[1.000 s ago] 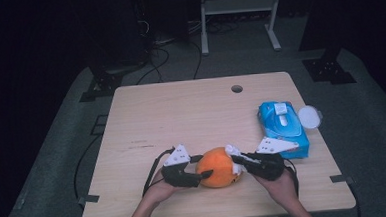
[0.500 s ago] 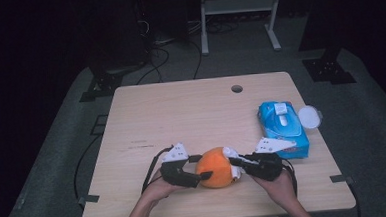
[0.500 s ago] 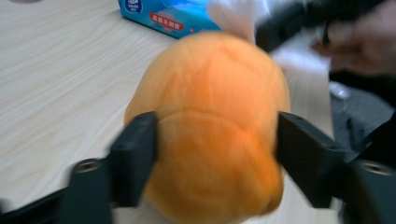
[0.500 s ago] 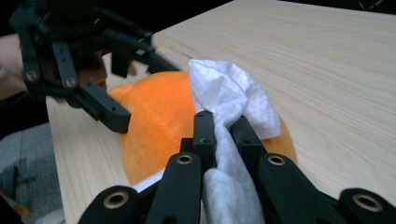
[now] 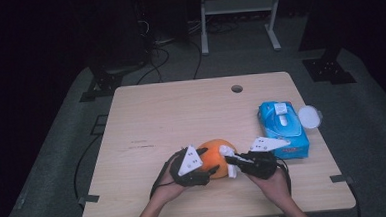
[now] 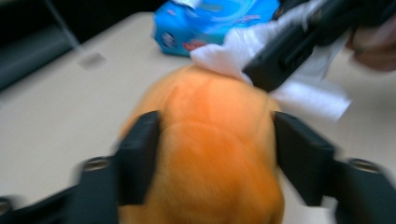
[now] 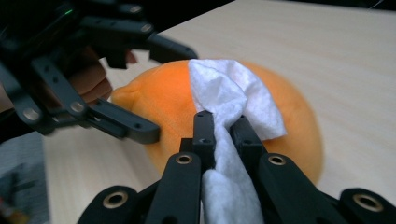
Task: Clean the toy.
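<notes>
Orange plush toy: soft, fuzzy, matt. White wet wipe: crinkled, fibrous. Table: pale wood grain, matt. Blue wipes pack: glossy plastic. Gripper jaws: matt black plastic, brass-coloured rivets.

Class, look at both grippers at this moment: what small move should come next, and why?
Probably drag the wipe across the orange's top with the right gripper. The wipe is pinched between its fingers and already lies on the orange, which the left gripper clasps on both sides on the table, so it should hold steady.
</notes>
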`<state>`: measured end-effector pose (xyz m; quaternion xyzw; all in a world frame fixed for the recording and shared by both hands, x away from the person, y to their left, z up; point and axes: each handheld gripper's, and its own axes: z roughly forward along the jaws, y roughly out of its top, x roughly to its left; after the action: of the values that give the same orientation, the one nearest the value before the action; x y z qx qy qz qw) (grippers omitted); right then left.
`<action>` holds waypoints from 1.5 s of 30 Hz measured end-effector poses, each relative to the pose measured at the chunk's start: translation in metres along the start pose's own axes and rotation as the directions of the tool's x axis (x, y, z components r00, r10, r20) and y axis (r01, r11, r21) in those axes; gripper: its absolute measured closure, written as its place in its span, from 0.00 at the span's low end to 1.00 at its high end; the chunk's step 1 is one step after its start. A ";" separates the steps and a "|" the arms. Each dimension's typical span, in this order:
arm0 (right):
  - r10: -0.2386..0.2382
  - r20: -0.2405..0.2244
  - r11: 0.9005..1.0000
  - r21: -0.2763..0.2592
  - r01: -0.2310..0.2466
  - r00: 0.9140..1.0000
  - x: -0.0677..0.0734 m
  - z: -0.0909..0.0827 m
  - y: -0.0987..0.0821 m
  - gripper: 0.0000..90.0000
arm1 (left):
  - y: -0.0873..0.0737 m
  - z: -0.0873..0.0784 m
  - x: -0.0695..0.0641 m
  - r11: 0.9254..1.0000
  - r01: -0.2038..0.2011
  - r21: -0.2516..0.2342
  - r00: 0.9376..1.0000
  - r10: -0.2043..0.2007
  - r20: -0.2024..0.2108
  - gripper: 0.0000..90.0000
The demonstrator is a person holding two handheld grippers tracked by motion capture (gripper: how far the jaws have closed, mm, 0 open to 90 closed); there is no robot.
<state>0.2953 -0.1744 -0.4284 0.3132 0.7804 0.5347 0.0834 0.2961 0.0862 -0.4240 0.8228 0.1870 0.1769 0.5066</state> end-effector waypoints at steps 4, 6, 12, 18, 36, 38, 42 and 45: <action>-0.027 -0.020 1.000 0.004 0.028 0.999 0.009 0.004 0.001 0.91 | -0.001 -0.004 0.008 0.997 0.076 0.024 0.997 -0.075 -0.016 0.33; -0.034 -0.001 0.999 0.008 0.034 0.999 0.009 0.004 0.000 0.91 | -0.005 -0.003 0.008 0.995 0.095 0.028 0.995 -0.095 -0.006 0.36; 0.057 0.075 0.997 0.044 -0.061 0.996 -0.017 -0.001 -0.011 0.91 | -0.013 -0.009 0.015 0.992 0.118 0.048 0.993 -0.119 0.026 0.38; 0.029 0.045 1.000 0.004 -0.029 0.999 -0.004 -0.003 -0.003 0.91 | -0.016 -0.009 0.014 0.993 0.103 0.057 0.993 -0.106 0.051 0.38; 0.004 0.066 1.000 0.022 -0.006 0.998 0.003 -0.001 -0.001 0.91 | -0.016 -0.012 0.011 0.995 0.062 0.085 0.994 -0.068 0.080 0.39; 0.052 0.077 0.998 0.039 -0.055 0.996 -0.007 0.000 -0.009 0.91 | -0.016 -0.013 0.012 0.995 0.061 0.084 0.994 -0.068 0.081 0.39; 0.122 0.116 0.989 0.072 -0.130 0.986 -0.022 0.001 -0.022 0.91 | -0.016 -0.013 0.011 0.995 0.053 0.089 0.995 -0.061 0.085 0.39; 0.095 0.102 0.994 0.042 -0.100 0.990 -0.014 -0.002 -0.015 0.91 | -0.017 -0.013 0.011 0.995 0.048 0.089 0.995 -0.056 0.088 0.39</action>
<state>0.2995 -0.1869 -0.4435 0.3791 0.7714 0.5034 0.0886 0.2974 0.1090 -0.4325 0.8462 0.1927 0.1180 0.4826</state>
